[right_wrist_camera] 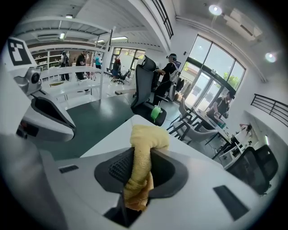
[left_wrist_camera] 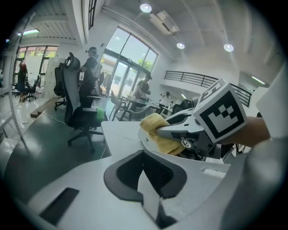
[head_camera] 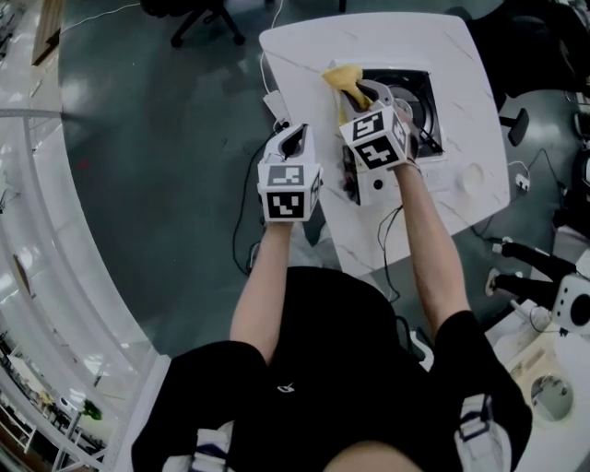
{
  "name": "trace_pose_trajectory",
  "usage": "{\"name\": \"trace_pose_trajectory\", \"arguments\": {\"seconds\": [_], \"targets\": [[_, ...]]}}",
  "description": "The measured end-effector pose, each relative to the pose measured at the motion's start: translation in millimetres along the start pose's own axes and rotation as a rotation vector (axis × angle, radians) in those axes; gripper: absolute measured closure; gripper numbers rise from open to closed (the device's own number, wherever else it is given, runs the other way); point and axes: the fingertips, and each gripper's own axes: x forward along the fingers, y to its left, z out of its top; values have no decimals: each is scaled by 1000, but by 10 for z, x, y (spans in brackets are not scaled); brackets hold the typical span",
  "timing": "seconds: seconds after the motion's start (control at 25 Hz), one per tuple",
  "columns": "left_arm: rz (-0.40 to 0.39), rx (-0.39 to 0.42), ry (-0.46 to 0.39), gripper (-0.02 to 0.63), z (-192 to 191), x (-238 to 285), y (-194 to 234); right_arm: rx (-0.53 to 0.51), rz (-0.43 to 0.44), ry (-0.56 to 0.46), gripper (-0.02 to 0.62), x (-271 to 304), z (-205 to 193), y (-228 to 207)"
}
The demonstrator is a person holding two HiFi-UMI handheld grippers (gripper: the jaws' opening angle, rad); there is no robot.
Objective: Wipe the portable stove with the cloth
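Black shirt [head_camera: 350,369] fills the near part of the head view, and two bare forearms reach forward from it. The left gripper [head_camera: 293,140] is the nearer one. It hangs over the dark floor [head_camera: 157,184], just beside the near left edge of the white table [head_camera: 304,51]. Its jaws are together and nothing is between them.

The right gripper [head_camera: 364,92] is farther, above the table. Its jaws are pressed on the yellow cloth [right_wrist_camera: 145,139]. One fold goes down between the ribbed pads, and a rounded lump stands out past the tips.

In the head view the cloth is at the far left corner of the stove [head_camera: 426,88], just beyond the tips and over the stove's rim. Whether it touches the stove, I cannot tell. The stove sits on the table, and its dark round burner is to the right of this gripper. Beyond the table a chair [head_camera: 198,18] stands on the floor.
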Motion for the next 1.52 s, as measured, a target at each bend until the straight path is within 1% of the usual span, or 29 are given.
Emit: {"name": "trace_pose_trajectory", "arguments": {"seconds": [0.16,0.28,0.48,0.72,0.8,0.88,1.0,1.16,1.24,1.36,1.52], "targets": [[-5,-11,-1,612,50,49,86,14,-7,-11,522,138,89,-98],[-15,-6,-4,612,103,91,106,55,-17,-37,522,192,178,-181],[-47,4,-5,612,176,202,46,137,-47,-132,522,136,378,-433],[-78,17,-5,612,243,274,-54,241,-84,-167,520,50,362,-803],[-84,21,-6,612,259,287,-87,255,-95,-166,520,49,302,-908],[-86,25,-8,612,275,291,-114,252,-102,-153,520,71,214,-999],[-82,28,-8,612,291,290,-133,248,-95,-103,520,104,40,-1092],[-74,26,-7,612,299,282,-135,185,-87,-53,518,190,-138,-1177],[-68,25,-6,612,291,281,-134,161,-84,-8,520,214,-265,-1205],[-60,23,-3,612,264,292,-136,175,-99,54,522,209,-462,-1306],[-50,28,-21,612,284,306,-148,173,-124,60,522,175,-547,-1500]]}}
